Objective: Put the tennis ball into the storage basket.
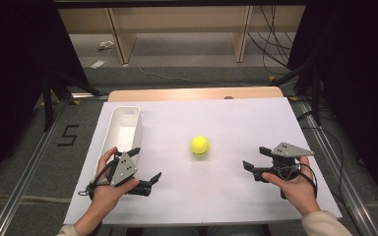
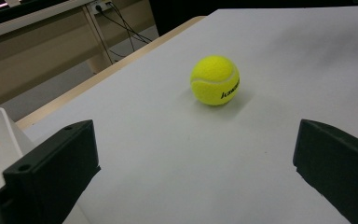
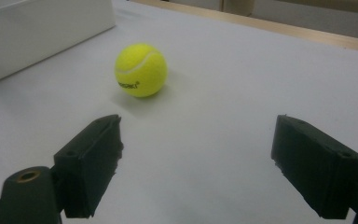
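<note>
A yellow tennis ball (image 1: 199,145) rests on the white table cover, near the middle. My left gripper (image 1: 144,164) sits at the front left, jaws wide open and empty, pointed toward the ball (image 2: 215,80). At the front right my right gripper (image 1: 257,158) is open too, with nothing between its jaws, and the ball (image 3: 141,70) lies ahead of it, slightly left. Both grippers are well apart from the ball.
A long white bin (image 1: 123,130) stands along the left side of the white cover (image 1: 236,123), just beyond my left hand; it appears empty. The bin (image 3: 37,32) also lies behind the ball in the right gripper view. A wooden table edge (image 1: 197,93) runs at the far side.
</note>
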### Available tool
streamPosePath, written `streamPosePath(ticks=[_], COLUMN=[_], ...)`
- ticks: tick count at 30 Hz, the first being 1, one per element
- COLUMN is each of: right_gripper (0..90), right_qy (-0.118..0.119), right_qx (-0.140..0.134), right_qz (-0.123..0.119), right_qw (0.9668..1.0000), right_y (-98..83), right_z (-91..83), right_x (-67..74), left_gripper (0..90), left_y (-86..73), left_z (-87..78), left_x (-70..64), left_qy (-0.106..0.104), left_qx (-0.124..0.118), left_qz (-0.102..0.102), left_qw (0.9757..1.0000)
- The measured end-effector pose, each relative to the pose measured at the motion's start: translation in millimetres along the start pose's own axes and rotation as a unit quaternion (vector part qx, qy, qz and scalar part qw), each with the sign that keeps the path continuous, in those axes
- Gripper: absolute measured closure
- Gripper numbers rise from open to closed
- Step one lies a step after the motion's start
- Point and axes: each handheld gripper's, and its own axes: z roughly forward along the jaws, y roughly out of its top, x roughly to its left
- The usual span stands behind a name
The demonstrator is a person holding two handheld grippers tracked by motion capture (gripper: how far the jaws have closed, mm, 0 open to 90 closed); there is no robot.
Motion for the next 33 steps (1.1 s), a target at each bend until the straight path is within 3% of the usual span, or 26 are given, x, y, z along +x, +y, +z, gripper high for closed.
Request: streamPosePath(ticks=[9,33], right_gripper=[16.3,15.7], right_qy=[0.0,0.011], right_qx=[0.001,0.008], right_qz=[-0.004,-0.03], right_qw=[1.0,0.9995], right_y=[0.7,14.1], right_z=[2.0,27.8], right_x=[1.3,13.6], left_gripper=[0.0,0.0], left_y=[-0.1,0.0], left_z=[-1.1,-1.2], left_x=[0.5,0.1], left_qy=[0.001,0.0], left_qx=[-0.002,-0.002], left_qz=[0.001,0.002], left_qw=[1.0,1.0])
